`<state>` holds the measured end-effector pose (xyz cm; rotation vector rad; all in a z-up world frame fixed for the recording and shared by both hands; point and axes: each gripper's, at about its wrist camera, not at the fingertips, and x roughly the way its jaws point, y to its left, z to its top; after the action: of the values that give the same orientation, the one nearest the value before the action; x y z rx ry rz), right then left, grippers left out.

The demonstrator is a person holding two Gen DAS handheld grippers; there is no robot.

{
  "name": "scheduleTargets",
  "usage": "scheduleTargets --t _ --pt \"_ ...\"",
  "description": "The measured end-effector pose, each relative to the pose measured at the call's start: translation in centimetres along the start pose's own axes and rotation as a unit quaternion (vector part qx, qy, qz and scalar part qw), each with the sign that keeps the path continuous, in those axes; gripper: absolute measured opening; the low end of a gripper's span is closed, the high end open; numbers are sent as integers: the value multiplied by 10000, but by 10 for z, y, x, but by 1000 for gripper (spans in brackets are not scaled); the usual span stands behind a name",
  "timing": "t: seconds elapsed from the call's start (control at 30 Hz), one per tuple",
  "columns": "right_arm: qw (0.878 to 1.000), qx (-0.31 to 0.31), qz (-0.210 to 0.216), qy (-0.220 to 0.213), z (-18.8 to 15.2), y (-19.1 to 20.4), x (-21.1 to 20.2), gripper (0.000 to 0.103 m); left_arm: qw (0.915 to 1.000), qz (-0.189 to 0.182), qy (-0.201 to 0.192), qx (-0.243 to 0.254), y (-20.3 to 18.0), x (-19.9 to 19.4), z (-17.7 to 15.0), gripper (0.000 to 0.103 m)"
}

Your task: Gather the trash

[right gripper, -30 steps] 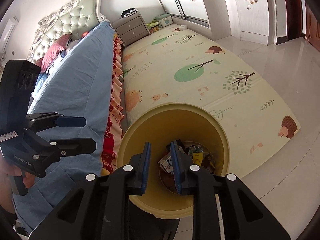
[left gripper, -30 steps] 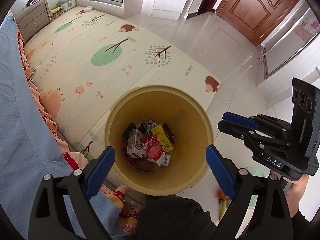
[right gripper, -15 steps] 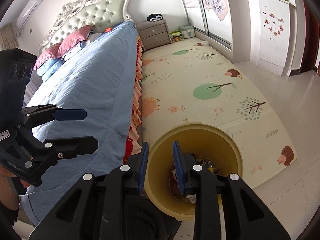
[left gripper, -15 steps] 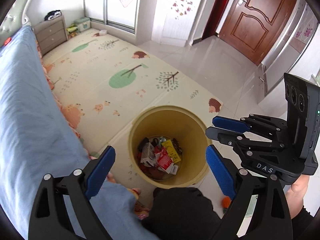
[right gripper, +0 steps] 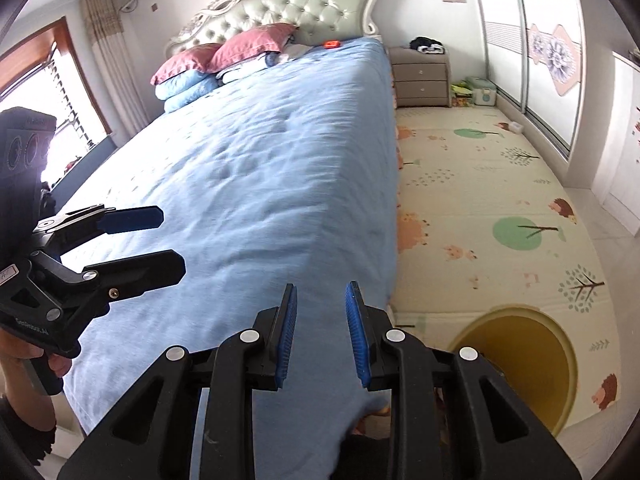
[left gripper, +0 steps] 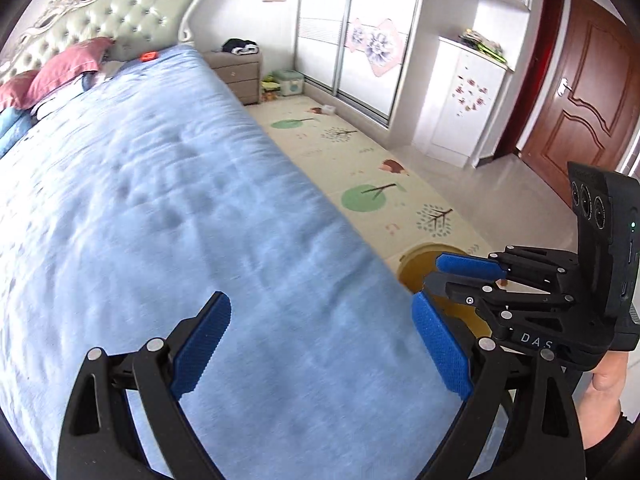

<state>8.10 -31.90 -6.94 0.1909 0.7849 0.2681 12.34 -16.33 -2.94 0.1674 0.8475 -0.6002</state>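
Note:
The yellow trash bin (right gripper: 524,356) stands on the floor mat by the bed's foot corner; it shows partly behind the right gripper in the left wrist view (left gripper: 416,268). My left gripper (left gripper: 320,344) is wide open and empty above the blue bedspread (left gripper: 180,220); it also shows at the left of the right wrist view (right gripper: 160,240). My right gripper (right gripper: 321,332) is open with a narrow gap and empty over the bed's foot end; it also shows in the left wrist view (left gripper: 460,276). A small red item (right gripper: 332,43) lies on the bed near the headboard.
Pink pillows (right gripper: 252,42) and folded blue quilts (right gripper: 188,88) lie at the bed's head. A grey nightstand (right gripper: 420,76) stands beside it. A patterned play mat (right gripper: 480,208) covers the floor to the right. A wardrobe (left gripper: 360,32) and a brown door (left gripper: 588,92) line the far wall.
Both grippers have lifted from looking down into the bin to facing along the bed. The right gripper's jaws have opened a little wider. The bin has dropped to the frames' lower right.

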Motion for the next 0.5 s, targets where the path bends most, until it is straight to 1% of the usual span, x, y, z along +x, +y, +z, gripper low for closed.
scheduleTargets --t 0.13,0.3,0.4,0.5 --pt "9988 -398 294 -37 18 55 19 25 9981 383 -258 -400 48 -33 -14 92" --pt "9953 -807 528 -115 35 118 38 25 9918 813 -546 -820 99 -67 -30 92" --pt "9932 -988 593 -171 42 145 47 25 9865 982 -721 -1097 126 -86 -39 92" --pt "9914 -1116 655 -180 46 168 57 25 9813 1168 -877 -1254 144 -102 -48 92"
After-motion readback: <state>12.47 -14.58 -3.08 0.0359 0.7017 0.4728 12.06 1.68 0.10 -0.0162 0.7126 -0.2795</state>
